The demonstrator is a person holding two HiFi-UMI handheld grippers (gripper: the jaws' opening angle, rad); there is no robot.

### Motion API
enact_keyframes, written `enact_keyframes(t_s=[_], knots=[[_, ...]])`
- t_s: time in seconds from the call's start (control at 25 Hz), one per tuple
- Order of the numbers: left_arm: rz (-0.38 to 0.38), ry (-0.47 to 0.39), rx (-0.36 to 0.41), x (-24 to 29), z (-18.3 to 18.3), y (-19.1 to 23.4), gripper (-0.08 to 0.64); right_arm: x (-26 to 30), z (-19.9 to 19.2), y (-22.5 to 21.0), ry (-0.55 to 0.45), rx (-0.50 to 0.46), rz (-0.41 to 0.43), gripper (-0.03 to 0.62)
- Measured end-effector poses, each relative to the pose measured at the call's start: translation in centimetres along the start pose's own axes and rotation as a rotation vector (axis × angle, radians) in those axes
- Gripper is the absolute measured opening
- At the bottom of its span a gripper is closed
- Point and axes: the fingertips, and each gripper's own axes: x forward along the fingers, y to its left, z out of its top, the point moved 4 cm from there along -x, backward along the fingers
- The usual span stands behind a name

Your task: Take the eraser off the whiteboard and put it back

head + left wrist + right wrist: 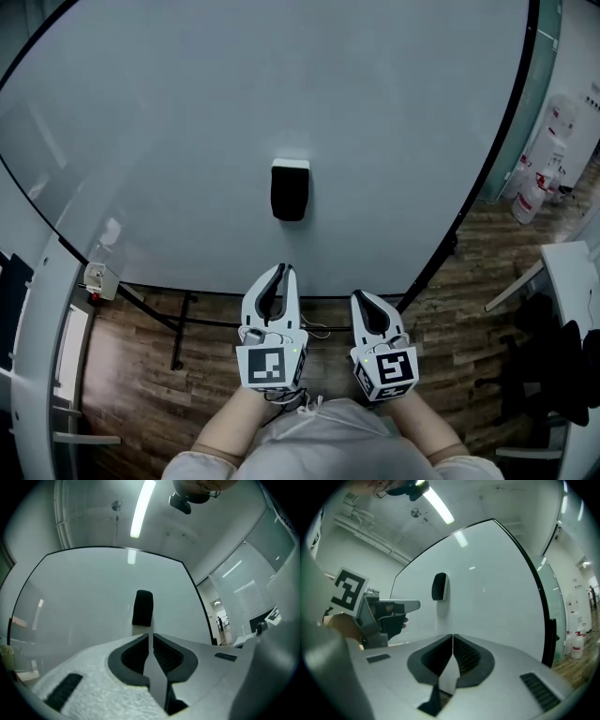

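— Where's the black rectangular eraser point(290, 190)?
— Stuck on the white whiteboard point(169, 122), straight ahead of the left gripper point(282, 269), not touching it.
— Jaws?
— Left clenched, empty. Right gripper point(360, 297) likewise.

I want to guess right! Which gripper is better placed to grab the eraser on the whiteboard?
Probably the left gripper: in the head view it sits straight below the eraser, and its own view shows the eraser ahead. The right gripper is off to the side. Both have shut jaws.
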Motion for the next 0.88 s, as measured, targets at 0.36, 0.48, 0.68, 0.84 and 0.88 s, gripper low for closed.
enact_keyframes(t_s=[0.36,0.48,0.68,0.84,0.88], knots=[[-0.062,0.257,-0.051,-2.2,-7.0,-1.0,0.017,-0.3,-1.7,1.4,0.032,0.001,0.025,0.026],[-0.084,0.259,-0.051,-2.7,-7.5,-1.6,0.017,-0.4,-1.7,2.0,0.024,0.010,0.034,0.026],[-0.142,0.251,-0.038,-3.1,-7.5,-1.8,0.017,-0.1,-1.4,2.7,0.015,0.015,0.057,0.025],[-0.151,0.239,-0.040,-3.1,-7.0,-1.6,0.017,0.1,-1.9,2.6,0.041,0.000,0.036,0.025],[-0.156,0.233,-0.041,-3.1,-7.0,-1.6,0.017,0.2,-1.9,2.6,0.041,-0.003,0.032,0.025]])
